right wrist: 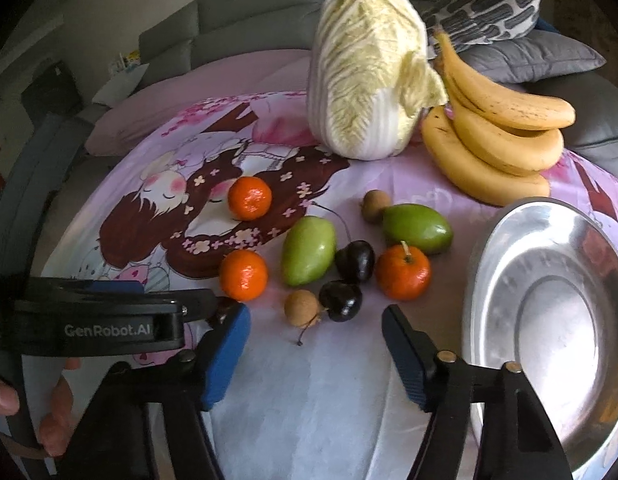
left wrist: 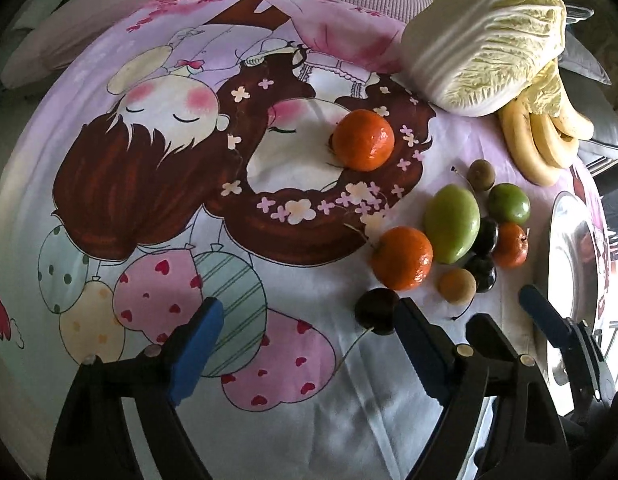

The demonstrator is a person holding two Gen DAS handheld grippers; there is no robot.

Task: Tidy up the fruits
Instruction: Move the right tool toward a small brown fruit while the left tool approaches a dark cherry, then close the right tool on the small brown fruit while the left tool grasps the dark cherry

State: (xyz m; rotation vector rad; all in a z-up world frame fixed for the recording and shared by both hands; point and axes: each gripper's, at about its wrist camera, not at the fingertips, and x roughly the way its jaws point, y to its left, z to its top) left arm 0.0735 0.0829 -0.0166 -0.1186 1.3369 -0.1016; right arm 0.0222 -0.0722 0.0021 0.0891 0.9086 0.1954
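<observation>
**Fruit scattered on the cartoon cloth, steel bowl waiting empty**

A grey sofa [right wrist: 245,20] with patterned cushions [right wrist: 489,4] backs the scene, and in front of it a round table wears a pink cloth printed with cartoon children and balloons [left wrist: 157,208]. At the far edge stands a big pale napa cabbage [right wrist: 365,76], with a bunch of yellow bananas [right wrist: 501,136] leaning just beside it. Mid-cloth, the small fruit cluster: three orange tangerines [right wrist: 243,274], two green mangoes [right wrist: 308,256], dark glossy cherries [right wrist: 355,261] and little brown longans [right wrist: 302,307], one tangerine sitting apart toward the cabbage. The shiny steel bowl [right wrist: 549,320] sits to the right of the pile, nothing in it.

Down low, the right gripper [right wrist: 315,356] hangs before the longan and cherries, blue pads apart, gripping nothing. The left gripper [left wrist: 309,344] is likewise spread and empty, one pad right beside a lone dark cherry [left wrist: 376,310] nearest the table's edge. A hand [right wrist: 57,412] wraps the left tool's handle.
</observation>
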